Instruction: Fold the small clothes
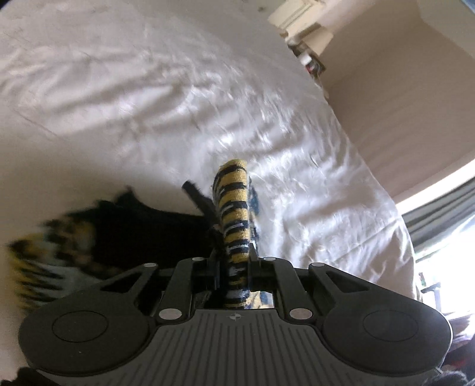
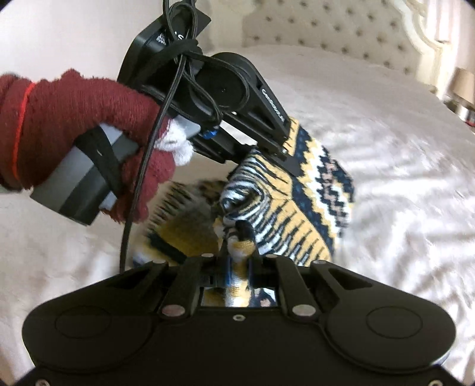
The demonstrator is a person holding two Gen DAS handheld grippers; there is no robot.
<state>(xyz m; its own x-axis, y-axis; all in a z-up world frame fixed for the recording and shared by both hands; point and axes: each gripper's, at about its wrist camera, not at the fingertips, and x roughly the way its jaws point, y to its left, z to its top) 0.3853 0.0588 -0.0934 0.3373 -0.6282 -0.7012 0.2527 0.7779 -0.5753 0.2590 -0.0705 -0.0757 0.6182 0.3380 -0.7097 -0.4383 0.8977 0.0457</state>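
Observation:
A small knit garment [image 2: 311,202], patterned in yellow, navy and white, hangs lifted above the white bed sheet [image 2: 400,178]. My left gripper [image 1: 234,237] is shut on a rolled fold of the knit [image 1: 234,190]; the rest of it trails off blurred to the lower left [image 1: 59,246]. In the right wrist view, my right gripper [image 2: 239,252] is shut on another bunched edge of the same garment. The left gripper [image 2: 289,161] shows there too, pinching the knit's upper edge, held by a hand in a dark red glove [image 2: 74,118].
The wrinkled white sheet [image 1: 148,89] covers the bed all around. A tufted headboard [image 2: 326,26] stands at the far end with a lamp [image 2: 463,86] to its right. In the left wrist view a wall [image 1: 400,89] and a bright window [image 1: 445,237] lie beyond the bed's edge.

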